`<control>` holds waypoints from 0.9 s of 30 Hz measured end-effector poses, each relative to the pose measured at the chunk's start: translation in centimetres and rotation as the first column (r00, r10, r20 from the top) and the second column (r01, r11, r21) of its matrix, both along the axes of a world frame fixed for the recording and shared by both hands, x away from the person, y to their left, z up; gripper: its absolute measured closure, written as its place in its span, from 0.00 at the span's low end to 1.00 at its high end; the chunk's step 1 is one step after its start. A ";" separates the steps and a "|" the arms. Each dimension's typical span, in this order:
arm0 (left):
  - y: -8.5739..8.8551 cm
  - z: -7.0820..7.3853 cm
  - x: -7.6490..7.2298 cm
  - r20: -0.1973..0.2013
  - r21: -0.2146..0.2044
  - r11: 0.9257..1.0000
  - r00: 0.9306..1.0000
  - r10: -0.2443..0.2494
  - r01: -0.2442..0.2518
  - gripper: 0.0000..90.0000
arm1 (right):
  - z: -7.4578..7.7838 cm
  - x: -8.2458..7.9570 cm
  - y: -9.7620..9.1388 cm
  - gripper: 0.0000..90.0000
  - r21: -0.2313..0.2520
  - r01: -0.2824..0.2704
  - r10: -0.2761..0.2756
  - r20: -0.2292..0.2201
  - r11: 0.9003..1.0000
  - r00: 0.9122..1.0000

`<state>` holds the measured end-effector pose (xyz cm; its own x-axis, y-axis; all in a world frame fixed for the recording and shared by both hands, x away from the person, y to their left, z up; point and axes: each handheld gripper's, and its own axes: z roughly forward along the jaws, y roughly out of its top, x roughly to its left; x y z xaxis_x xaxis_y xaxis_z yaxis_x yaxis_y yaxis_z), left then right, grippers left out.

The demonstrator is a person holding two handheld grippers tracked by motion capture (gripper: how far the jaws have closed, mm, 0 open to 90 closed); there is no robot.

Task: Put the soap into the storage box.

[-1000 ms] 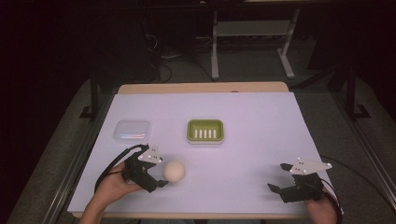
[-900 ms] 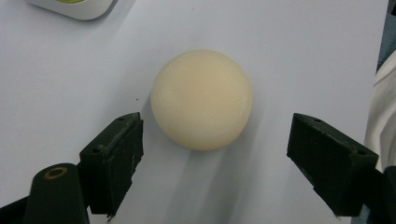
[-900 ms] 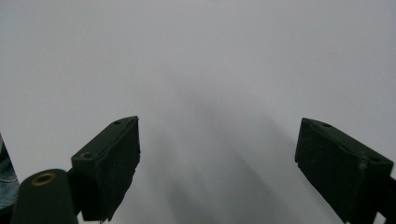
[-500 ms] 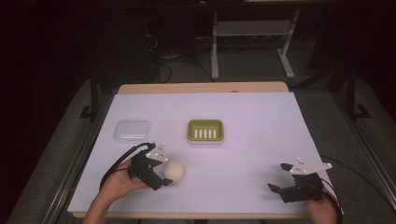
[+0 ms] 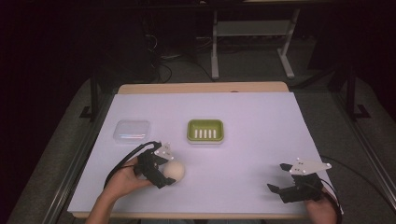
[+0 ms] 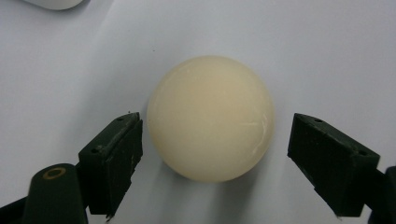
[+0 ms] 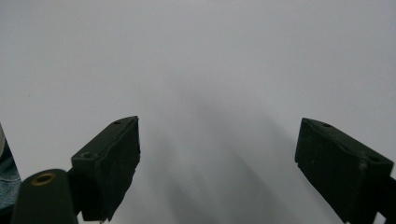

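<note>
Cream and glossy, the ball is a smooth sphere with a small highlight on its lower right side. It lies on the white table, which is matte and flat, near the front left edge. In the left gripper view, the left gripper has its two black jaws on both sides of the ball. The jaws are blocky, with a rough, dull surface. The left one is almost touching the ball, while a clear gap remains at the right one, so the tool is open and grips nothing. In the high view the left gripper is at the ball, held by a hand.

The right gripper is wide open over bare table, and nothing is between its jaws. In the high view it rests near the front right corner, well apart from the ball.

Farther back stands a green dish, rectangular with rounded corners and pale ribs inside. Left of it lies a clear lid, also rounded.

Compared with one second ago, the left gripper has moved a little closer around the ball. The ball, dish, lid and right gripper have stayed in their places.
</note>
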<state>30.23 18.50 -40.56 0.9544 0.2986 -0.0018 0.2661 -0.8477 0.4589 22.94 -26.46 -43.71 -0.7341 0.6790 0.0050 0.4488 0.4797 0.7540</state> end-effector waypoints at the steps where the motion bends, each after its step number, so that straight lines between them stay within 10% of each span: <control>1: -0.1 -0.1 -0.1 0.002 -0.006 1.000 1.000 0.005 -0.005 0.19 | 0.0 0.0 0.0 0.15 0.001 -0.001 0.001 0.000 1.000 1.000; 27: -1.8 -1.6 0.8 -0.012 0.065 0.998 1.000 -0.015 0.015 0.26 | 0.0 0.0 0.2 0.15 -0.001 -0.022 0.022 0.003 1.000 1.000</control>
